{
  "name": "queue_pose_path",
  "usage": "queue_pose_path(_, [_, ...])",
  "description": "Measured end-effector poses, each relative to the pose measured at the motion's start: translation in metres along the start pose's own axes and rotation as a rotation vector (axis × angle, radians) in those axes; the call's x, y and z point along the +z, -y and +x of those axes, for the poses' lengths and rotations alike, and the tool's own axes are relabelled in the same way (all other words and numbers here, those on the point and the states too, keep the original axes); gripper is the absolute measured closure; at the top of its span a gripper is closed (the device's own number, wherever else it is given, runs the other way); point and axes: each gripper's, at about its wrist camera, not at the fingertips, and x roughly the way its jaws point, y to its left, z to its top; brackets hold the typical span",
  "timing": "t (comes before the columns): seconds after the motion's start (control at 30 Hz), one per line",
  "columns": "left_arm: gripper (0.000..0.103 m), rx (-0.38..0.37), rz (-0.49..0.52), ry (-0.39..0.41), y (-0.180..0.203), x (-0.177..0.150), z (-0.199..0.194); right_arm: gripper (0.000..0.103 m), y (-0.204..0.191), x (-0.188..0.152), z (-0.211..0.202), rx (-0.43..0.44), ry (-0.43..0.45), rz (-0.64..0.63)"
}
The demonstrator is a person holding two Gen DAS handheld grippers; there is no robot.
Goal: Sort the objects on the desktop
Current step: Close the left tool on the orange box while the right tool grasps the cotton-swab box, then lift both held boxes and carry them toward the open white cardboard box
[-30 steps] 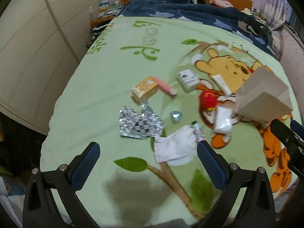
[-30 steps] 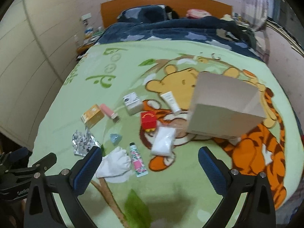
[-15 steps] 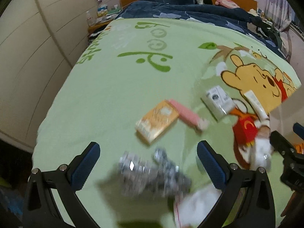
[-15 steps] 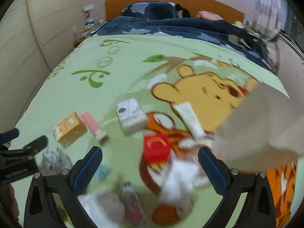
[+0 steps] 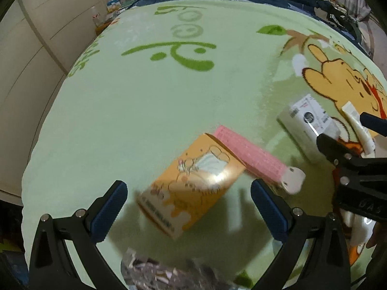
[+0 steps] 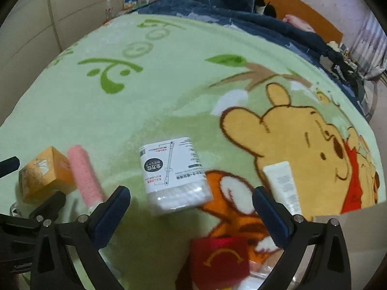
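Observation:
My left gripper (image 5: 188, 207) is open and empty, low over an orange carton (image 5: 191, 186) that lies between its blue fingertips (image 5: 108, 207). A pink tube (image 5: 251, 159) lies against the carton's right side. My right gripper (image 6: 191, 215) is open and empty, with a white cotton-swab box (image 6: 174, 174) just ahead between its fingers. A red box (image 6: 220, 261) sits below it. The orange carton (image 6: 46, 174) and pink tube (image 6: 83, 174) show at the right view's left.
All lies on a green Pooh blanket (image 5: 145, 91) on a bed. A white tube (image 6: 283, 186) lies right of the swab box. A cardboard box edge (image 6: 358, 232) is at far right. Foil blister packs (image 5: 169, 275) lie near the left gripper's base.
Both grippers have moved forward and down toward the objects. The orange carton now sits between the left fingers, and the swab box is close ahead of the right ones.

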Motion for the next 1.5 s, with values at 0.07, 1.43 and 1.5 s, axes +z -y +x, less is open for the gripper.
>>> queue_pose_path(0.07, [0.0, -0.007, -0.008, -0.003, -0.001, 0.002, 0.004, 0.0, -0.001, 0.002, 0.008, 0.012, -0.018, 0.0])
queue_pose_path(1.43, [0.019, -0.022, -0.056, 0.002, -0.01, 0.005, 0.004, 0.033, -0.003, -0.001, 0.017, 0.091, -0.031, -0.017])
queue_pose_path(1.5, [0.019, -0.018, -0.057, 0.0, -0.011, 0.003, 0.001, 0.033, -0.001, -0.001, 0.015, 0.102, -0.03, -0.009])
